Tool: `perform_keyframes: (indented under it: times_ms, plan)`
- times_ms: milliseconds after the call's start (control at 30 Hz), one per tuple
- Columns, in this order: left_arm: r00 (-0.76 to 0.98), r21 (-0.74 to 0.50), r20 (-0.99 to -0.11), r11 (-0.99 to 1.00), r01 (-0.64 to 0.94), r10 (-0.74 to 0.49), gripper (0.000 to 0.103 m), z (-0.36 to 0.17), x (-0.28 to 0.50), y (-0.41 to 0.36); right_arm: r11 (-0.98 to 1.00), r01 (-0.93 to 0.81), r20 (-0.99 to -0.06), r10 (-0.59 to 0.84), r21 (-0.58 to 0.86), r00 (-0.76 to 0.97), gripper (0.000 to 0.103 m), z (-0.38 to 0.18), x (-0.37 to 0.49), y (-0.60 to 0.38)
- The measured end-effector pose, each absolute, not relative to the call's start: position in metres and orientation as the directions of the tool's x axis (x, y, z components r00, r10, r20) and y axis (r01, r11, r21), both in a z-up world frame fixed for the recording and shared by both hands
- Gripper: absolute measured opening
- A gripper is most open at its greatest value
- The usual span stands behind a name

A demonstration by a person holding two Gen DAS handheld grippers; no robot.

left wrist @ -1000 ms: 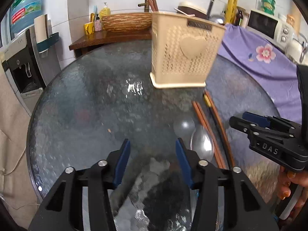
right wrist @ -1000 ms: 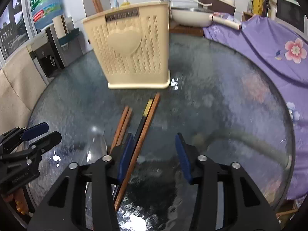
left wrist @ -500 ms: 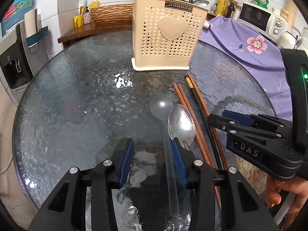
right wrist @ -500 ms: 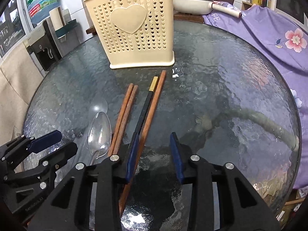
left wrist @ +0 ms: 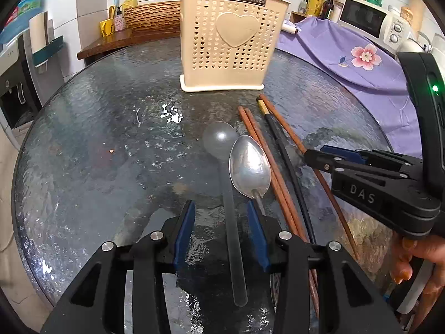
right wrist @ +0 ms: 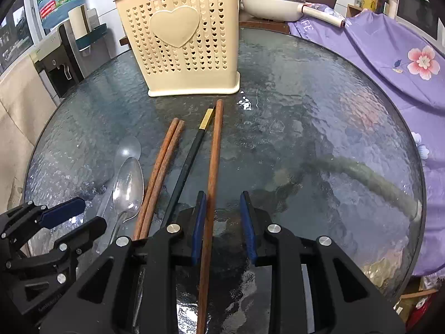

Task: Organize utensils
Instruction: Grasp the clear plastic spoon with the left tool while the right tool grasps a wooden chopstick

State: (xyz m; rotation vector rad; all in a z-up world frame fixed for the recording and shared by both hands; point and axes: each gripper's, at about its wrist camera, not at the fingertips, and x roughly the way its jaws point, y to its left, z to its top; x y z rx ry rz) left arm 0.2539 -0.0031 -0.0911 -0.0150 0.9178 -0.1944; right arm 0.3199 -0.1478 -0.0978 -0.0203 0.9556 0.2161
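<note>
My right gripper (right wrist: 223, 224) is closing: a single long brown wooden chopstick (right wrist: 212, 183) runs between its blue pads, lying against the left pad while the right pad stands clear of it, so nothing is clamped. My left gripper (left wrist: 222, 232) has its jaws apart, with the handle of a translucent plastic spoon (left wrist: 225, 183) lying between the pads and touching neither. Just right of that spoon lies a polished metal spoon (left wrist: 249, 167), bowl up, its handle passing under my right-hand finger. Further right come a pair of reddish-brown wooden chopsticks (right wrist: 161, 172) side by side and a black chopstick with a gold band (right wrist: 192, 156). All utensils rest on a round textured glass table (right wrist: 319, 128). At its far side stands a cream perforated plastic utensil holder with a heart emblem (right wrist: 178, 44), upright, with brown chopstick ends showing above its rim. Around the table I see a purple floral cloth (right wrist: 389, 53), a white microwave (left wrist: 372, 19) and a water dispenser (right wrist: 55, 53). Both grippers point steeply down toward the glass; fingers of the person's hand (left wrist: 417, 253) wrap the right gripper's handle.
</note>
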Motion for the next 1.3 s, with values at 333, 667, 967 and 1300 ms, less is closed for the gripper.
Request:
perform_keyframes:
  times_ms: [333, 667, 967, 1300]
  plan:
    - [0.616, -0.022, -0.780, 0.987, 0.158, -0.115, 0.034, -0.093, 0.278, -0.012, 0.979, -0.194, -0.810, 0.163, 0.061, 0.563, 0.026, -0.099, 0.323, -0.145]
    - [0.609, -0.020, -0.784, 0.986, 0.167, -0.119, 0.034, -0.092, 0.304, -0.011, 0.974, -0.215, -0.817, 0.175, 0.065, 0.549, 0.026, -0.097, 0.355, -0.138]
    - [0.622, -0.012, -0.774, 0.986, 0.166, -0.114, 0.038, -0.094, 0.300, -0.015, 0.973, -0.219, -0.813, 0.188, 0.076, 0.552, 0.026, -0.098, 0.357, -0.142]
    - [0.610, -0.061, -0.780, 0.987, 0.151, -0.142, 0.038, -0.092, 0.290, 0.006, 0.971, -0.219, -0.810, 0.203, 0.095, 0.550, 0.026, -0.098, 0.354, -0.146]
